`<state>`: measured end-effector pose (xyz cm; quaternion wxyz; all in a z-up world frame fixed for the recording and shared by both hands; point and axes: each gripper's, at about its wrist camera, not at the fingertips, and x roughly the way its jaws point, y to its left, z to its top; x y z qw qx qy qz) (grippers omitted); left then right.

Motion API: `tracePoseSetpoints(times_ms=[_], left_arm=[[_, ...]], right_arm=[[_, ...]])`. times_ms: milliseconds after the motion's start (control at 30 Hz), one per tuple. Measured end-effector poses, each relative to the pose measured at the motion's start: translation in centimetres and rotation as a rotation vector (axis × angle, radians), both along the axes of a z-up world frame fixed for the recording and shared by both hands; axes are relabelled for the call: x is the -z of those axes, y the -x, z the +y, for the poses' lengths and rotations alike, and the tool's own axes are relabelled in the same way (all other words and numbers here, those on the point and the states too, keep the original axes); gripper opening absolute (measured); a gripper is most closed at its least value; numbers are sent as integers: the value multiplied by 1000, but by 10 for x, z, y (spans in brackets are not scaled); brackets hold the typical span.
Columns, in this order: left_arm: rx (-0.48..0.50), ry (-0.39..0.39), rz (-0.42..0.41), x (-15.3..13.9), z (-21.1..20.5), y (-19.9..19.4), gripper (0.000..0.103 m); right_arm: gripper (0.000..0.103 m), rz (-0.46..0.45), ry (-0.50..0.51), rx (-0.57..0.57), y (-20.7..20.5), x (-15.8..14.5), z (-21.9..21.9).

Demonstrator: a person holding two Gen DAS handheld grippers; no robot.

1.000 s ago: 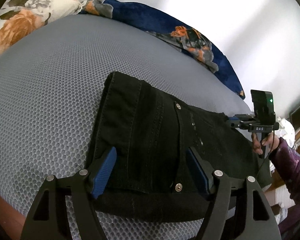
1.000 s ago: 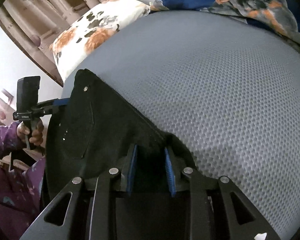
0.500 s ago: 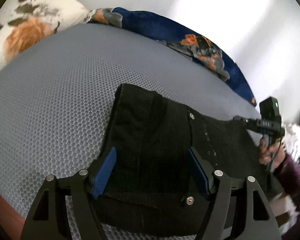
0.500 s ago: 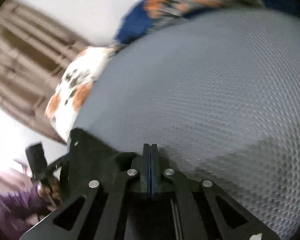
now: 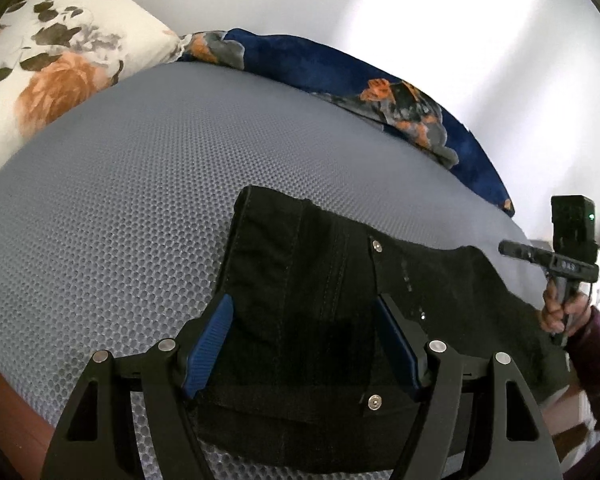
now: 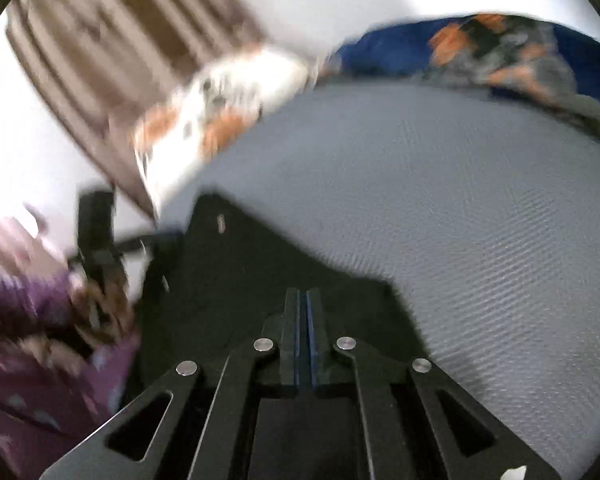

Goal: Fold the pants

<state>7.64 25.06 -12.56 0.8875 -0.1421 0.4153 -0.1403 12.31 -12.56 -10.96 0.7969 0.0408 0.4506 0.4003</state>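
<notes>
Black denim pants (image 5: pixel 340 300) were seen partly folded on grey mesh mattress (image 5: pixel 120 200); left gripper (image 5: pixel 304 344) gaped over them, right gripper (image 6: pixel 302 344) clenched, contents unclear.

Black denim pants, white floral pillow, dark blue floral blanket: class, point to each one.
Black denim pants (image 5: pixel 300 280): left wrist view, seamed panel.
White floral pillow (image 5: pixel 56 76): left wrist view, orange flower.
Dark blue floral blanket (image 5: pixel 300 64): left wrist view, plain blue stretch.

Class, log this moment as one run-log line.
task: fold pants | left gripper: open over black pants | right gripper: shut, grip unclear | surface: grey bed
</notes>
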Motion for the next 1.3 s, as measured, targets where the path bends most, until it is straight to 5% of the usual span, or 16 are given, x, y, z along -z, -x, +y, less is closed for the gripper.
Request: tracePoseSetpoints(times_ms=[67,133,200,300,433,467,500,600,800,933,1067,1167,1300], left_arm=[[-3,0,2,1,-1,-1,73],[-3,-18,0,1,-1,-3,73],[-18,-38,1,0,3,-3,73],[-55,-21,13,-4,15,-2,73],[-103,-25,-30,-24,29,6,73],[-117,-39,-51,-31,31,9,73],[-141,-63,-92,-43,33,13,73],[-151,-110,-174,-67,29,21,73],[36,1,-124,-90,-23,24,73],[154,29,-92,-92,-74,31,73],[226,17,-61,-92,-110,40,74],[247,3,-33,-89,-124,42,74],[247,2,14,-83,-135,43,74]], right_arm=[[0,20,138,72,-15,26,6],[0,40,23,208,-26,28,-17],[12,27,22,349,-27,26,-36],[12,61,-180,456,-3,18,-73],[20,24,-327,598,68,-3,-132],[32,18,-330,654,93,-6,-150],[42,8,-311,716,119,-8,-172],[54,-14,-170,922,213,-5,-239],[55,107,-13,1200,349,27,-351],[56,128,-108,1267,390,48,-393],[69,93,-116,1245,386,59,-393],[72,88,-245,1192,377,59,-378],[48,118,-321,1097,372,68,-362]])
